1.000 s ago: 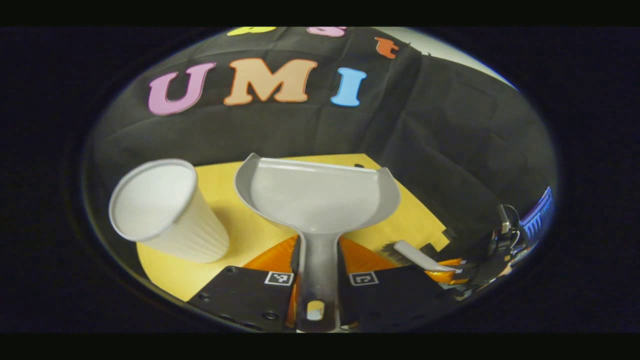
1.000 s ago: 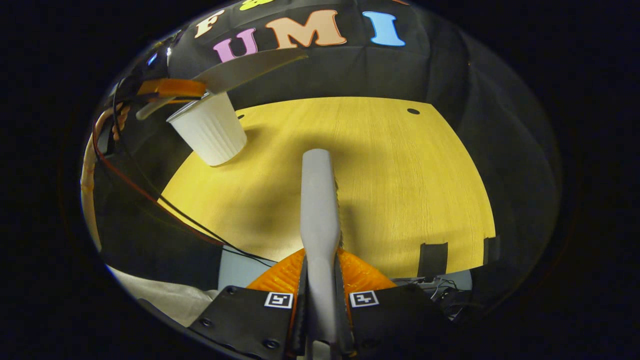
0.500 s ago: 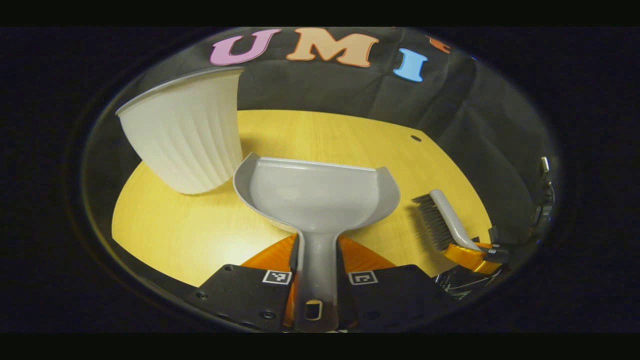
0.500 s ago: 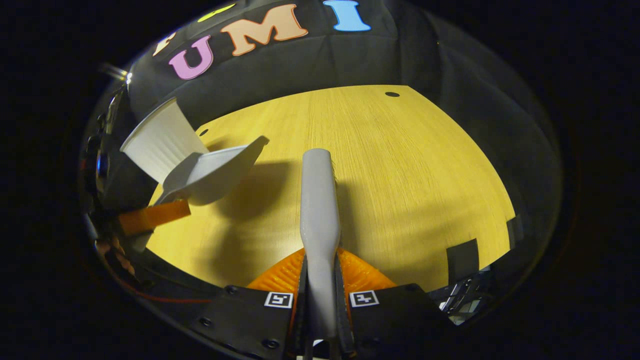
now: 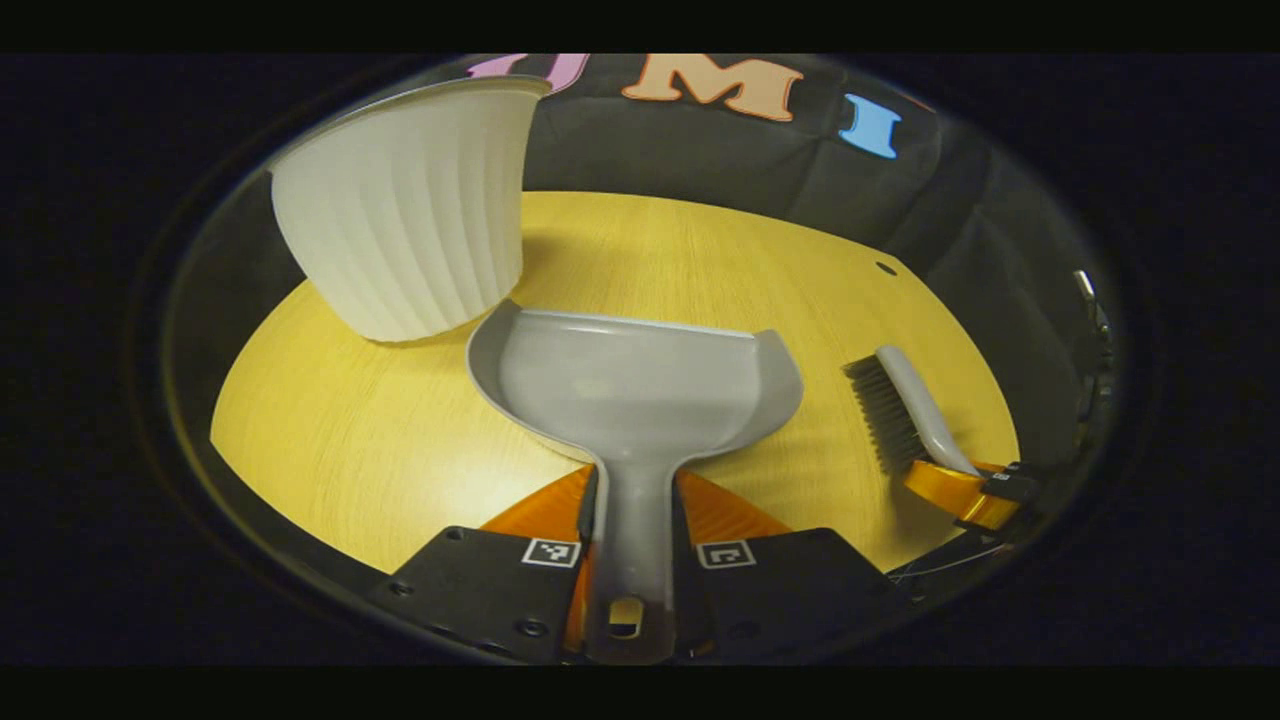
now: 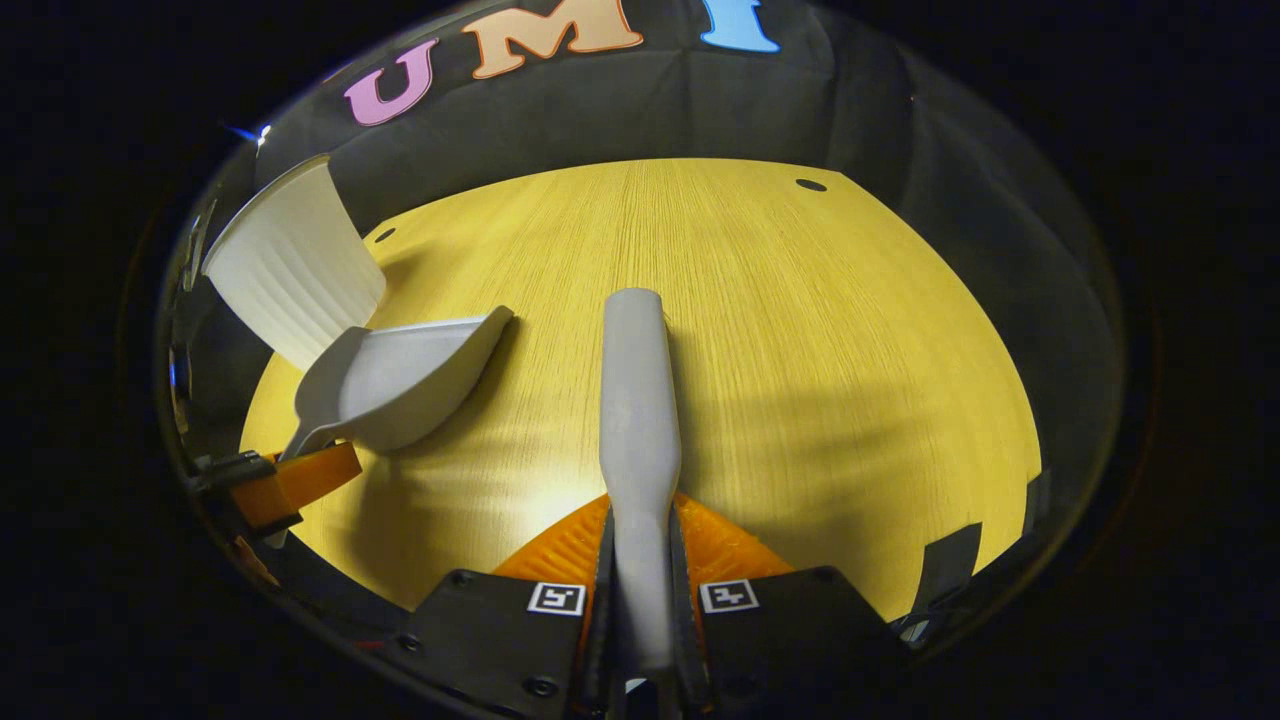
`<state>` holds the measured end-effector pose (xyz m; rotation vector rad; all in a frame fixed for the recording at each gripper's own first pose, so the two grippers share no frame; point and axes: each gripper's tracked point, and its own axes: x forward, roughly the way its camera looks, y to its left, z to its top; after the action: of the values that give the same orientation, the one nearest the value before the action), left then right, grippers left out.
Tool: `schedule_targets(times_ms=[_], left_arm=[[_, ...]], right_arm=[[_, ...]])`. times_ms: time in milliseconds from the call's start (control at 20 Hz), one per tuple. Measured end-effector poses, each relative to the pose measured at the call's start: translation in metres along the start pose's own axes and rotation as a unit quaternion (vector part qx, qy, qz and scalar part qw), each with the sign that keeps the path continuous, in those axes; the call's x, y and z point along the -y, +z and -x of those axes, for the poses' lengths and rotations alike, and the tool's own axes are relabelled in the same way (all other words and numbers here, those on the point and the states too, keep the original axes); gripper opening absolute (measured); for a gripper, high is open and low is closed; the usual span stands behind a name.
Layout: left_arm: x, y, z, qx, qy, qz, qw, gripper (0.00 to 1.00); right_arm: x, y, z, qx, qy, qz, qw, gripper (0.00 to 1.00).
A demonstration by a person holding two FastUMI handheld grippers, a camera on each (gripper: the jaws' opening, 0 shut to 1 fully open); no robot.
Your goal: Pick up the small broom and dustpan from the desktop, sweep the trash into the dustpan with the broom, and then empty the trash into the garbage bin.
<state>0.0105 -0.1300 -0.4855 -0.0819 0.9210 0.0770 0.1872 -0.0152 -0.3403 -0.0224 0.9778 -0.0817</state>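
Note:
A grey dustpan (image 5: 640,390) is held by its handle in my left gripper (image 5: 633,520), which is shut on it. The pan hovers low over the yellow wooden table (image 5: 380,440), and its inside looks bare. Just beyond the pan's left corner stands the white ribbed bin (image 5: 410,220), upright. My right gripper (image 6: 640,545) is shut on the grey broom (image 6: 638,400), which points out over the table. In the left gripper view the broom (image 5: 905,410) lies to the right, bristles facing the pan. In the right gripper view the dustpan (image 6: 400,375) and bin (image 6: 290,260) are at the left.
The black cloth wall runs behind the table. Small dark holes mark the tabletop near the far edge (image 6: 810,185) and behind the bin (image 6: 378,235). Dark tape strips (image 6: 960,560) sit at the near right edge. The table (image 6: 800,350) stretches wide to the right of the broom.
Both grippers have come down toward the table. The dustpan dropped from above the bin's rim to beside its base. The broom moved in alongside the pan.

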Motion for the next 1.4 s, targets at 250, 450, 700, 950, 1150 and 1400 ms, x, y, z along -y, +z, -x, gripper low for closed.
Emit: schedule_targets(times_ms=[250, 450, 700, 950, 1150, 1400], left_arm=[[0.003, -0.008, -0.002, -0.011, -0.018, -0.004, 1.0, 0.31], [0.006, -0.007, 0.002, -0.001, -0.028, -0.006, 1.0, 0.59], [-0.005, 0.009, 0.017, 0.035, -0.014, -0.005, 0.999, 0.99], [0.013, 0.065, 0.061, 0.159, -0.062, 0.04, 0.985, 0.96], [0.015, 0.114, 0.112, 0.316, -0.069, 0.02, 0.946, 0.96], [-0.008, 0.143, 0.139, 0.471, -0.003, -0.005, 0.882, 0.93]], right_arm=[[0.001, -0.008, -0.007, -0.021, 0.018, -0.018, 0.999, 0.33], [0.002, -0.007, -0.007, -0.019, 0.024, -0.014, 0.999, 0.52], [0.006, 0.005, 0.008, 0.01, 0.02, -0.005, 1.0, 1.0], [-0.008, 0.045, 0.086, 0.148, 0.028, 0.071, 0.986, 0.99], [-0.035, 0.079, 0.199, 0.304, 0.064, 0.074, 0.948, 0.99], [-0.024, 0.065, 0.277, 0.48, 0.07, -0.029, 0.874, 0.98]])
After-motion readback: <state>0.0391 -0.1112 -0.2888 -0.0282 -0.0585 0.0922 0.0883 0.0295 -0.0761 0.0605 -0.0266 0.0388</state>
